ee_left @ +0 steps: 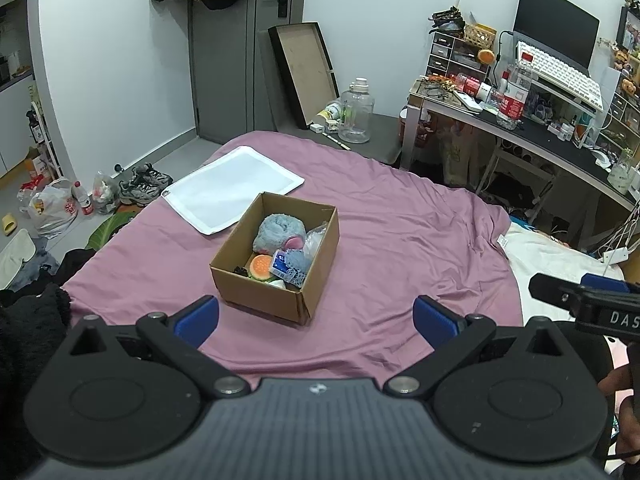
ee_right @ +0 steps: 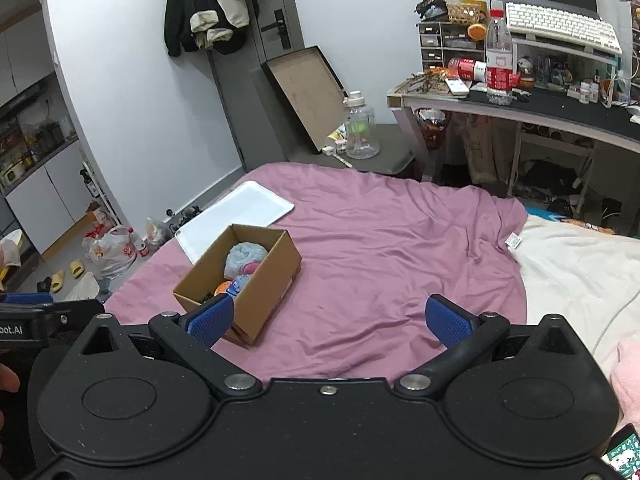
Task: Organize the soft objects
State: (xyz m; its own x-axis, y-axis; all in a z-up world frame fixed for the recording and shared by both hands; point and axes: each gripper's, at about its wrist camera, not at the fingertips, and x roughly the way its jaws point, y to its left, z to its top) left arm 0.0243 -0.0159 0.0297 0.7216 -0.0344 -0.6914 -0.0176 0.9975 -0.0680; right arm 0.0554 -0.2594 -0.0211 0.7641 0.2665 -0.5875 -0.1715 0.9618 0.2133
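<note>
With the jaws of my left gripper [ee_left: 316, 318] and right gripper [ee_right: 328, 320] both wide and empty, the cardboard box [ee_left: 280, 264] sits just ahead on the bed, its blue plush toy [ee_left: 278, 232] probably light and squashy, best pinched at its middle.

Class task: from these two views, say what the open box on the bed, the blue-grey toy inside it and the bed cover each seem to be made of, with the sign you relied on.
Box: corrugated cardboard, matte brown; thin walls and a raw cut edge show.
Blue-grey toy: plush, probably synthetic fleece; fuzzy, tufted surface with a pink patch.
Bed cover: smooth woven fabric, mauve, perhaps cotton; soft creases, slight sheen.
</note>
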